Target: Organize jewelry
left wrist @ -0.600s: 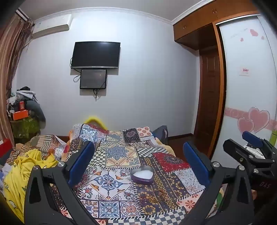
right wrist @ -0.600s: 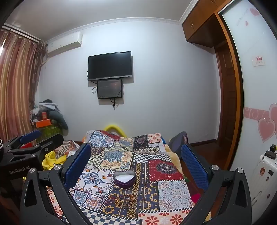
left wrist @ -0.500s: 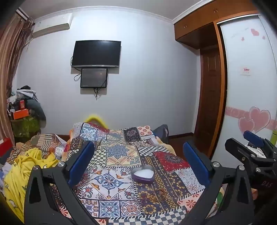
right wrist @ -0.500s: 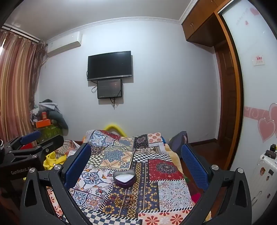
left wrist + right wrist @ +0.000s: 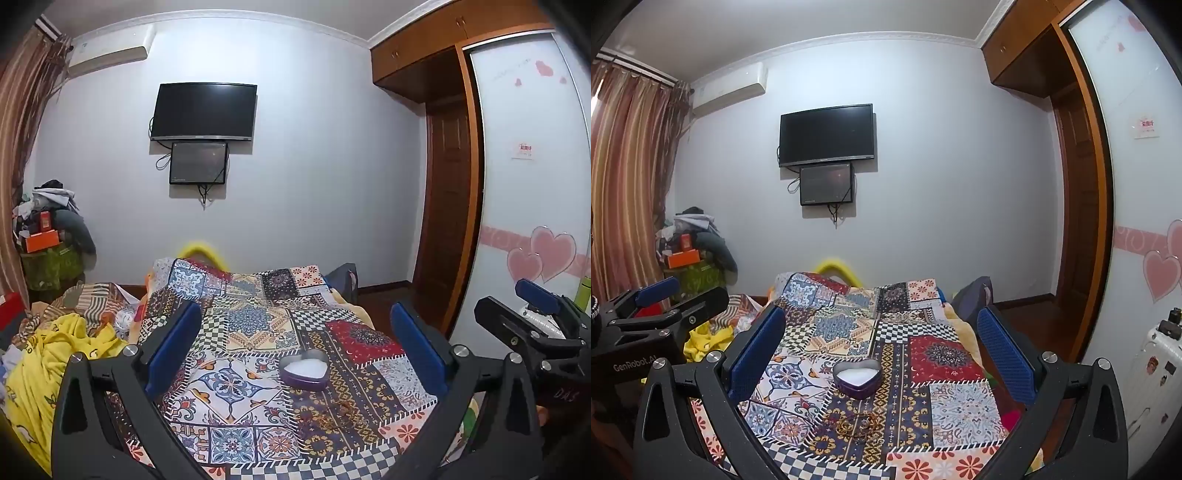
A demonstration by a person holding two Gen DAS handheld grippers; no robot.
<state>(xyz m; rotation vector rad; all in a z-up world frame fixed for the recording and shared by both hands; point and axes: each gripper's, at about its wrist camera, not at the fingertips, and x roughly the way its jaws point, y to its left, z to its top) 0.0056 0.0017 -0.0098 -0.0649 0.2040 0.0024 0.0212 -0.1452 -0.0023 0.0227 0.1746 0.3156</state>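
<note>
A purple heart-shaped box [image 5: 304, 372] [image 5: 857, 377] with a white lining lies open on the patchwork bedspread [image 5: 243, 343] [image 5: 945, 402]. Just in front of it lies a small heap of gold-coloured jewelry [image 5: 857, 424] [image 5: 341, 402], hard to pick out against the pattern. My left gripper [image 5: 295, 354] hovers above the near end of the bed, jaws wide apart, nothing between them. My right gripper [image 5: 881, 354] hangs beside it, also open and empty. Each gripper shows at the edge of the other's view: the right gripper [image 5: 543, 328], the left gripper [image 5: 661, 314].
Yellow and striped bedding [image 5: 55, 354] is piled left of the bed. A cluttered stand with an orange box [image 5: 40, 240] is in the left corner. A television [image 5: 205, 110] hangs on the far wall. A wardrobe door [image 5: 532, 184] and a white suitcase [image 5: 1156, 376] stand on the right.
</note>
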